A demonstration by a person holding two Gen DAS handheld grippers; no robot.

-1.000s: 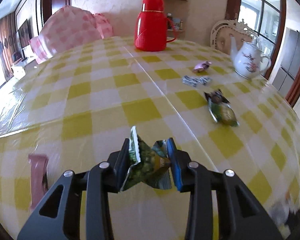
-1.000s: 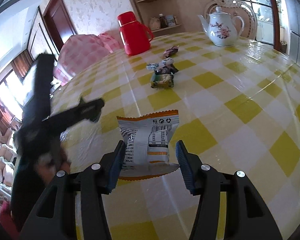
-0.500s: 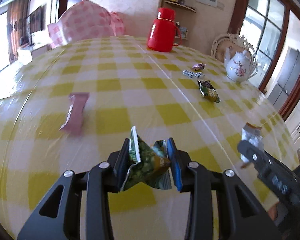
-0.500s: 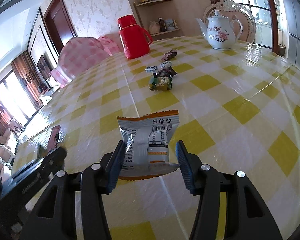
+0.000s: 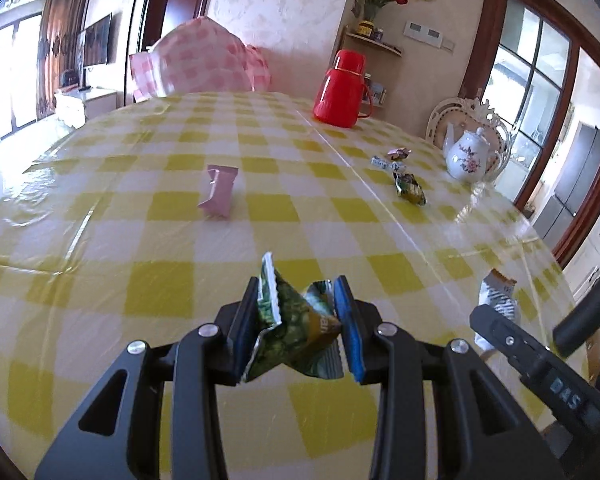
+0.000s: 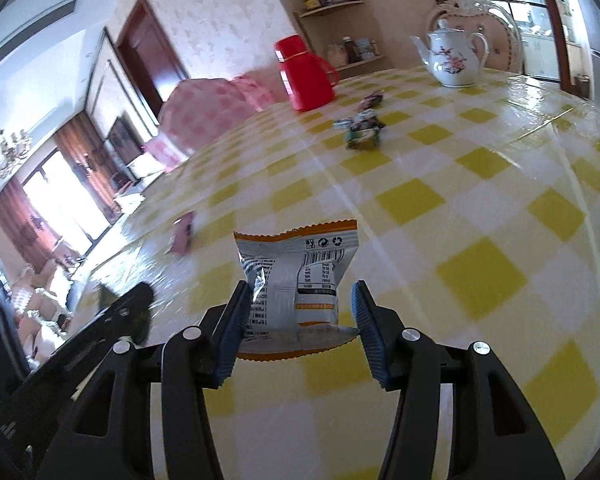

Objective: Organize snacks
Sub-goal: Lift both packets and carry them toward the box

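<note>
My left gripper point(image 5: 298, 312) is shut on a crumpled green snack packet point(image 5: 296, 328), held above the yellow checked tablecloth point(image 5: 260, 208). My right gripper point(image 6: 298, 320) is shut on a silver and orange snack packet point(image 6: 296, 276); that packet also shows at the right of the left wrist view point(image 5: 496, 300). A pink packet point(image 5: 218, 194) lies mid-table, blurred in the right wrist view point(image 6: 182, 236). A green packet point(image 5: 410, 190) and small wrapped candies point(image 5: 392, 160) lie further back, also in the right wrist view point(image 6: 362, 130).
A red thermos jug point(image 5: 342, 90) stands at the far side and a white teapot point(image 5: 470, 156) at the far right. A pink checked cover point(image 5: 204, 64) sits behind the table. The table edge lies close below both grippers.
Both grippers have pulled back and risen from the table with their packets. The left view has swung so the pink packet sits further away; the right view has tilted.
</note>
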